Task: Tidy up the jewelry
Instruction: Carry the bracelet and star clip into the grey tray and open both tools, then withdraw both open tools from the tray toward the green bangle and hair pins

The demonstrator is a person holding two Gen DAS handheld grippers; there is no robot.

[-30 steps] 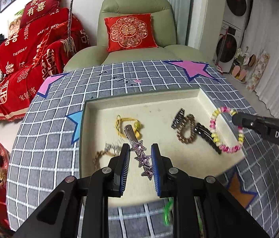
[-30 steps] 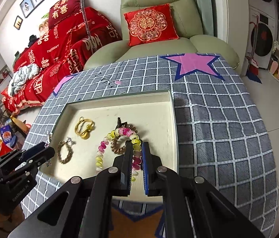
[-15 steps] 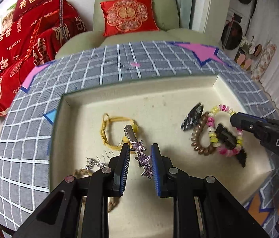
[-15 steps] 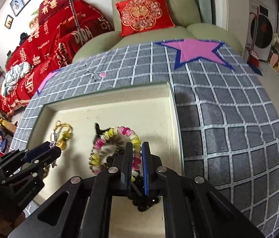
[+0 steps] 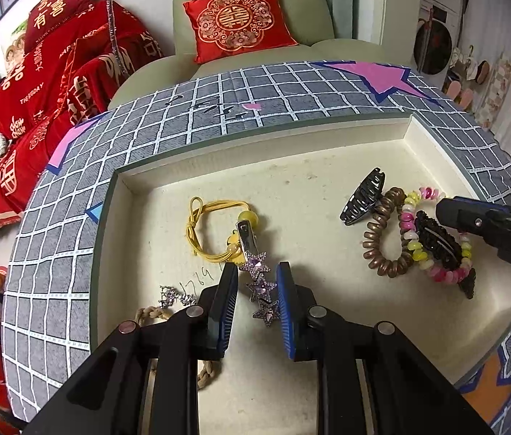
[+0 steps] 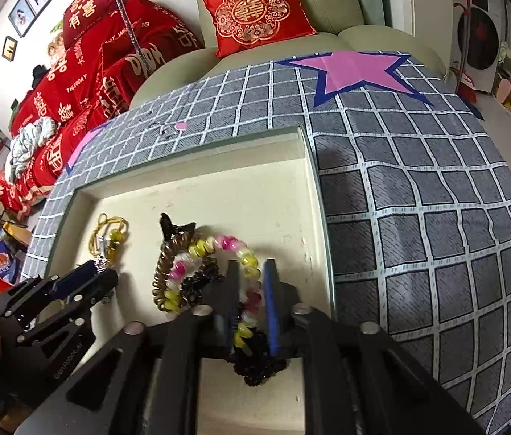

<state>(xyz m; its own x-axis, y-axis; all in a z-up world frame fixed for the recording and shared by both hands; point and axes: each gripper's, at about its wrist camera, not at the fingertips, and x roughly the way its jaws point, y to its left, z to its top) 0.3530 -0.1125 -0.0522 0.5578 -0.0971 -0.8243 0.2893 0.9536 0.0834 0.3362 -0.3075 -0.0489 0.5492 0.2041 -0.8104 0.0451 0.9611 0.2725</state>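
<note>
Resting inside the shallow cream tray [image 5: 328, 134] on the grey grid-patterned surface [image 6: 418, 217], the purple star-studded hair clip [image 5: 260, 286] lies between the blue pads of the left claw [image 5: 258, 282]; whether those pads press it or merely flank it I cannot tell. The right claw [image 6: 250, 282] has just been opening, and its pads now stand apart on either side of the pink, yellow and white beaded bracelet [image 6: 246, 264], which lies on the tray floor over a black glittery hair clip [image 5: 440, 243]. Beside them sit a brown spiral hair tie [image 5: 378, 246] and a black claw clip [image 5: 362, 197]. A yellow cord hair tie [image 5: 201, 228] touches the star clip's metal end.
</note>
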